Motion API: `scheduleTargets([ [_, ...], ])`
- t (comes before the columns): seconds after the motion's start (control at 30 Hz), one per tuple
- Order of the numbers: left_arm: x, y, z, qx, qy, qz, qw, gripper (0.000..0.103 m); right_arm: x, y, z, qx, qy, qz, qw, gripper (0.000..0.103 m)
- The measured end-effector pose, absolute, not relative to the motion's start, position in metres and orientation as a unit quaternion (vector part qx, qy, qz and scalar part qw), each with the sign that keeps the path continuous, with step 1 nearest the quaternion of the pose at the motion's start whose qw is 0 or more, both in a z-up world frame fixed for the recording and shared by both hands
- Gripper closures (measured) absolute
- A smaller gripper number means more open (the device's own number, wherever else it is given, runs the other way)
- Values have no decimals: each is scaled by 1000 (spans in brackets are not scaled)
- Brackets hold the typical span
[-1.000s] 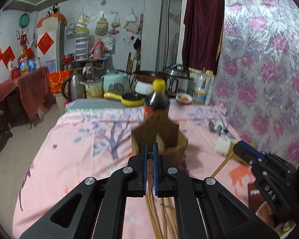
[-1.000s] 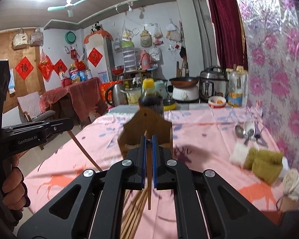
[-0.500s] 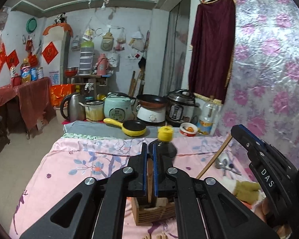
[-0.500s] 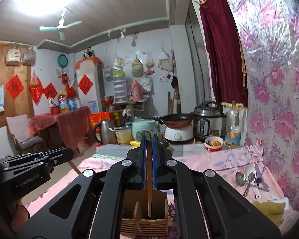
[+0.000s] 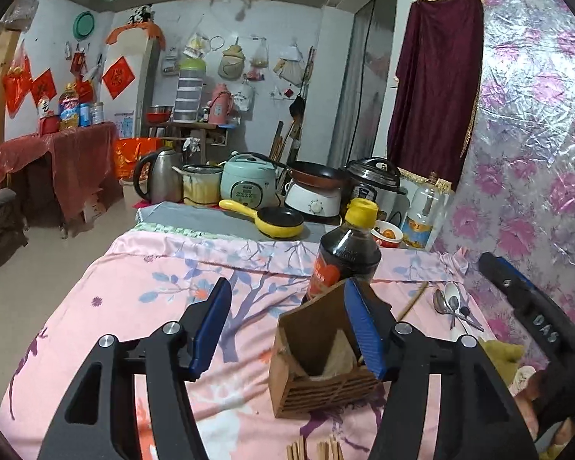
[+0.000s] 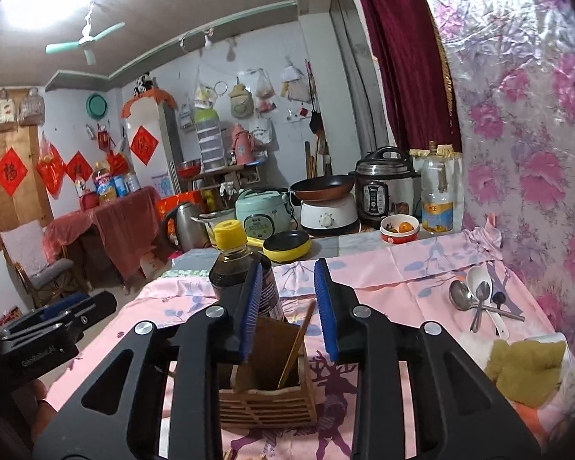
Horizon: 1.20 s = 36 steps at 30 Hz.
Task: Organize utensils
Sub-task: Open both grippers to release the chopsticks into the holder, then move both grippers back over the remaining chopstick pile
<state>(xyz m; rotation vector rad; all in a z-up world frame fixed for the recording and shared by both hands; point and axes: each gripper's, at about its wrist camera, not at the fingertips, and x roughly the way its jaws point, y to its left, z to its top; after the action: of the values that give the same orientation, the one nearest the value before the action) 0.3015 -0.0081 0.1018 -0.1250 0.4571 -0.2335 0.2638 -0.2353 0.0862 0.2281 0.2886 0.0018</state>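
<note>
Two grippers are over the pink tablecloth [image 5: 142,268]. Left gripper [image 5: 287,329], low centre of its view: jaws opening, nothing pressed between the blue pads. Right gripper [image 6: 287,306], centre of its view: jaws opening, directly above the wooden holder [image 6: 266,395], clear of the chopstick [image 6: 295,349] leaning inside it. Soy sauce bottle [image 6: 241,268] stands just behind the holder. Spoons [image 6: 475,299] lie at centre right. More chopsticks [image 5: 314,450] show at the bottom edge of the left view.
</note>
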Motion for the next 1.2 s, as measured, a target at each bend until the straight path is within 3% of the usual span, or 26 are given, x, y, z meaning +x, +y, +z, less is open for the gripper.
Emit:
scheduleTargets([
  [0.13, 287, 2, 97, -69, 234, -108, 964, 37, 242, -234, 87, 123, 135, 0, 983, 55],
  [0.3, 260, 13, 89, -77, 237, -98, 964, 27, 204, -231, 86, 129, 114, -7, 985, 24],
  [0.4, 240, 18, 78, -76, 246, -92, 962, 22, 184, -229, 83, 131, 110, -6, 985, 16],
  [0.67, 183, 30, 32, -68, 284, -82, 953, 13, 127, -226, 46, 152, 143, -6, 978, 9],
  [1.03, 117, 38, -72, -58, 386, -89, 917, 13, 90, -201, -56, 94, 269, -15, 958, 9],
  [1.2, 115, 27, -94, -32, 406, -97, 908, 13, 91, -199, -85, 74, 309, -7, 948, 9],
])
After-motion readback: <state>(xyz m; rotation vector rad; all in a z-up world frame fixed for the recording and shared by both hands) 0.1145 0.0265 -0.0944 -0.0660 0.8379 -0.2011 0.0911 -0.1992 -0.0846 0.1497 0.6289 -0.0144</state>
